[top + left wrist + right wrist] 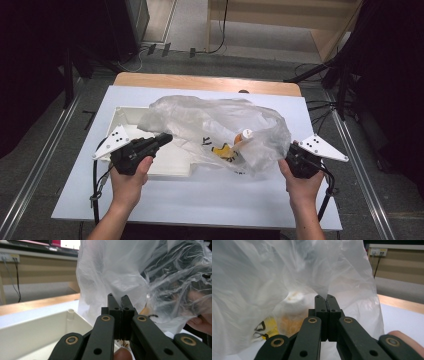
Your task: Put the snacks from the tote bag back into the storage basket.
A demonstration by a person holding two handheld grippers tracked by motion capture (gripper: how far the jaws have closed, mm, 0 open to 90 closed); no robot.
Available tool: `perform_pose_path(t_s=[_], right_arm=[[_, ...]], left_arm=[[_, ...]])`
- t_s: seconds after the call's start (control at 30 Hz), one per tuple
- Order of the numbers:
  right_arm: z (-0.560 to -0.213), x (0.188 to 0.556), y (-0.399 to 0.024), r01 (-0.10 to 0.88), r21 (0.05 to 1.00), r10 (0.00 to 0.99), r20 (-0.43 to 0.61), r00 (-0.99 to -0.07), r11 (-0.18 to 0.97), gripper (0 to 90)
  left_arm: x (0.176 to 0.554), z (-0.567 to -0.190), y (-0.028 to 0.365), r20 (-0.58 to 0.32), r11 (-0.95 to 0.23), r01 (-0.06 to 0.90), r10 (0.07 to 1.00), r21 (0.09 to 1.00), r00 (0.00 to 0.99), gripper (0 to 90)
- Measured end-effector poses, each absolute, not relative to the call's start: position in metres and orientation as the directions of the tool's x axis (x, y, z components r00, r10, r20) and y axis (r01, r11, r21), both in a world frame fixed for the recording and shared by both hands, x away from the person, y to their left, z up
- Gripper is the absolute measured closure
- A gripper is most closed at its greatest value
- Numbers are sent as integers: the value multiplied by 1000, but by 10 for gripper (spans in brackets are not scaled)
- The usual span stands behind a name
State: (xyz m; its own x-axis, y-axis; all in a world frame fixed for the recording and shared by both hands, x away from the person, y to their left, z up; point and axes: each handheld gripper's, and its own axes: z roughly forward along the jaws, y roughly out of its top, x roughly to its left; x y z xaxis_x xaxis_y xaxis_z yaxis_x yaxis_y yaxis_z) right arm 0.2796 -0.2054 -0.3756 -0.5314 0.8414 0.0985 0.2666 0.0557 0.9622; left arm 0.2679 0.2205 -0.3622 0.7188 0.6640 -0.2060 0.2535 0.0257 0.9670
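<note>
Shut jaws pinching plastic bag (287,272)

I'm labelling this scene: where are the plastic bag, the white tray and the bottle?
plastic bag (200,112): high view, upper film.
white tray (125,116): high view, rear rim.
bottle (246,134): high view, white cap.

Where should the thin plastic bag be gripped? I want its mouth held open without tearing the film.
Grip the plastic bag by its loose rim film, one edge from each side. The film is limp and gathers into folds that flat jaws can pinch. The left gripper and right gripper are shut on opposite edges.
</note>
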Motion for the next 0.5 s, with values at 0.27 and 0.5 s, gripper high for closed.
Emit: perform_pose_path(t_s=[0.27, 0.5], right_arm=[[-395, 290, -215, 323, 946, 873, 134, -469, 28, 900], [-388, 286, -229, 309, 948, 857, 221, -465, -77, 617]], left_arm=[[270, -378, 210, -227, -2, 296, 638, 955, 736, 900], [266, -376, 205, -223, -1, 287, 626, 958, 747, 900]])
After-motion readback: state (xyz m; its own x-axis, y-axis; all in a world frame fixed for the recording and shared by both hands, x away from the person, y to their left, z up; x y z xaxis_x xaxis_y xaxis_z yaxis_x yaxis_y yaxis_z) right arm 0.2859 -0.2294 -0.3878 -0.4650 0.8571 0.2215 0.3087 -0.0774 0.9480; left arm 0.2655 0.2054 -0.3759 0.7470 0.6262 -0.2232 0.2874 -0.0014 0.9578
